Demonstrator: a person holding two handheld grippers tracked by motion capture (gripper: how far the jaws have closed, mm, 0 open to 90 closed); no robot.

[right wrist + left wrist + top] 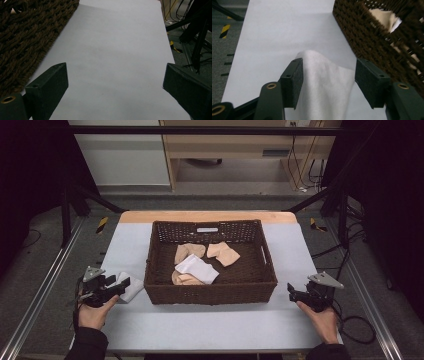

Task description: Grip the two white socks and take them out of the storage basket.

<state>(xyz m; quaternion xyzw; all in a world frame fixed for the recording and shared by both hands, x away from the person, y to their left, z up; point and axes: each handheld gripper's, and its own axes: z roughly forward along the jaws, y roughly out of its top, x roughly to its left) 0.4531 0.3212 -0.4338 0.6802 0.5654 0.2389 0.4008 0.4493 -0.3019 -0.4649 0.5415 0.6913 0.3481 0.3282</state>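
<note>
A white sock [131,288] lies on the white table cover just left of the brown wicker basket [210,295]. My left gripper [120,283] is low over it and stands open. In the left gripper view the white sock [322,82] lies between the wide-spread jaws of the left gripper [328,75], and the right pad stands off the cloth. My right gripper [292,293] rests at the basket's right front corner. In the right gripper view that gripper [115,77] is open, with only bare cover between its jaws.
In the basket lie another white sock [197,268] and several beige socks [223,253]. The woven basket wall [367,37] is close on the left gripper's right, and the basket's other side [25,37] is close on the right gripper's left. Metal rails run along both sides of the table.
</note>
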